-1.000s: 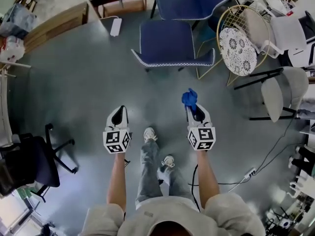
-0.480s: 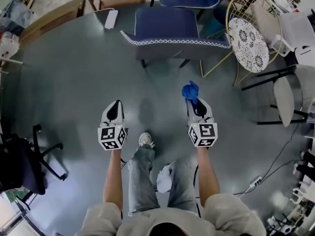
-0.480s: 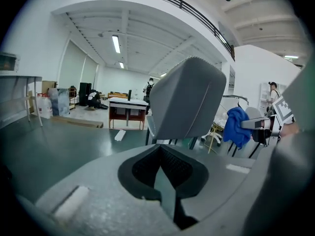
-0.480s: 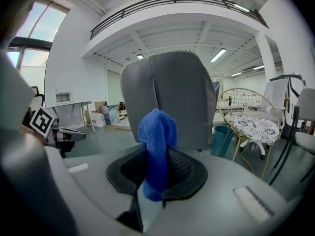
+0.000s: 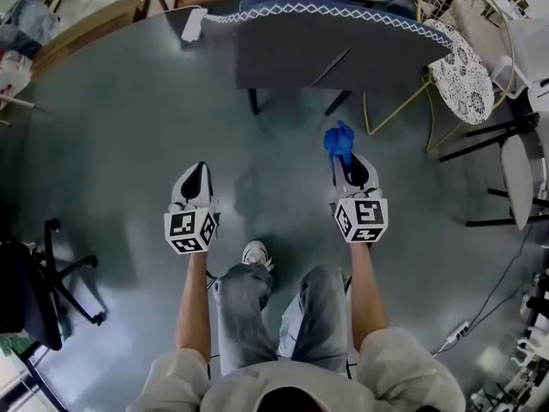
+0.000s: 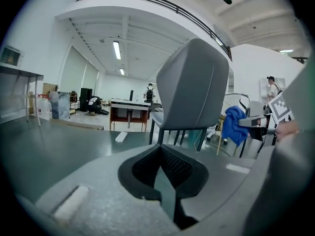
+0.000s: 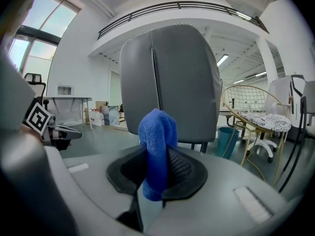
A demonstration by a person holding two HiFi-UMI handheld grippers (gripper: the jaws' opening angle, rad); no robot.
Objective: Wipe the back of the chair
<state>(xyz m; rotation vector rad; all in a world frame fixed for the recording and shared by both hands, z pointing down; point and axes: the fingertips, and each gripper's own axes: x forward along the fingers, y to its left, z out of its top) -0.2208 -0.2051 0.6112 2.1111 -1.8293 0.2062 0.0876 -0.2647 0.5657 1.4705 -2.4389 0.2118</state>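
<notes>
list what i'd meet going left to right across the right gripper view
left tongs → blue cloth → teal bin → patterned cushion; grey chair back left out, it overlaps the cloth

Grey chair back [image 5: 343,54] upright, rear face turned this way, smooth shell with a vertical seam down the middle, white zigzag trim along the top edge, dark legs below. Blue microfibre cloth [image 7: 156,132] bunched into an upright wad, pinched between the closed jaws of the right gripper [image 7: 152,170], top poking up past the jaw tips. Cloth held in front of the chair back, apparently not touching, with a gap visible in the head view
</notes>
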